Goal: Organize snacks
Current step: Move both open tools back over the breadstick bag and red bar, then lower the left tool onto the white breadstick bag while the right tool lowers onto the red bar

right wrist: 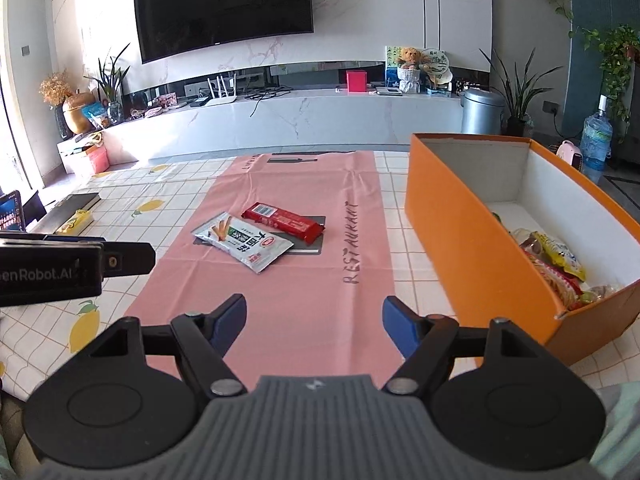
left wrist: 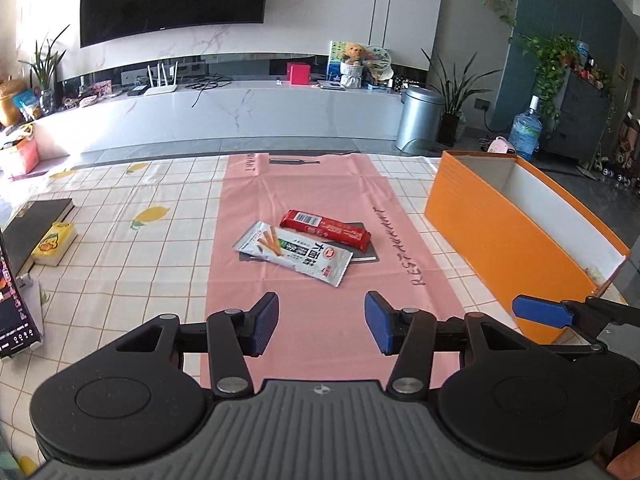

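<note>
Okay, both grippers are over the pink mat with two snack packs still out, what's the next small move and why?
Probably ease the right gripper forward and down toward the red snack pack. Both grippers are open and empty, and the red pack lies on top, partly over the white snack pack, on the side nearer the orange box, which already holds snacks. The left gripper could then take the white one.

Dark card (left wrist: 362,246) mostly hidden under the two snack packets — kind unclear; orange box (left wrist: 500,236) interior unseen from the left wrist, near corner cut by the right gripper's arm — screen (left wrist: 16,304) cropped at left edge
</note>
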`<state>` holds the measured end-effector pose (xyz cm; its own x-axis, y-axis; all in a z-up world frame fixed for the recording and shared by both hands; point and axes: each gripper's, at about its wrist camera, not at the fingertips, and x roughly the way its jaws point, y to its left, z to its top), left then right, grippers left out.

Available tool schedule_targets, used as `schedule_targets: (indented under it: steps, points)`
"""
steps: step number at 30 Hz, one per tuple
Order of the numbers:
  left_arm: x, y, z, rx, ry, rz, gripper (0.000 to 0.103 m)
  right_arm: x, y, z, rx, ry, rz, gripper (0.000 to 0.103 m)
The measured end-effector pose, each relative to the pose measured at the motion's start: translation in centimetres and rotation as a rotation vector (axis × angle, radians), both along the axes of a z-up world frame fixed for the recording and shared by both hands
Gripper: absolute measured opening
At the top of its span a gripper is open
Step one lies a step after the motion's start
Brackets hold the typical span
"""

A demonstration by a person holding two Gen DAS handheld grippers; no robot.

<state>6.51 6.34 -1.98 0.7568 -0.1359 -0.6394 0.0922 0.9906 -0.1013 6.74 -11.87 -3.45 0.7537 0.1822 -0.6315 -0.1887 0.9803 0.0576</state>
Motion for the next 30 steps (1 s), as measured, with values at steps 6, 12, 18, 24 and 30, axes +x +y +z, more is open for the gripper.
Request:
schedule_targets:
  steps: [6,12,18,24,30]
  points:
    - [0.9,2.2,-2.3,-0.048,0.041,0.042,0.059,2.0,2.0,-2.3,-0.029,0.038,0.013,0.072]
    - [3.0,3.2,-4.1,-0.082,0.088,0.065,0.059,4.6,3.4,-4.2,-0.079,0.067,0.041,0.061]
    - [5.0,3.7,-5.8,-0.088,0.114,0.097,0.059,7.5,4.6,-5.5,-0.119,0.071,0.082,0.049]
    - [7.4,3.6,-6.7,-0.089,0.130,0.110,0.059,10.2,5.5,-6.7,-0.161,0.073,0.125,0.043]
    - [9.5,3.9,-7.5,-0.144,0.143,0.127,0.058,13.3,6.0,-6.9,-0.202,0.032,0.143,0.042]
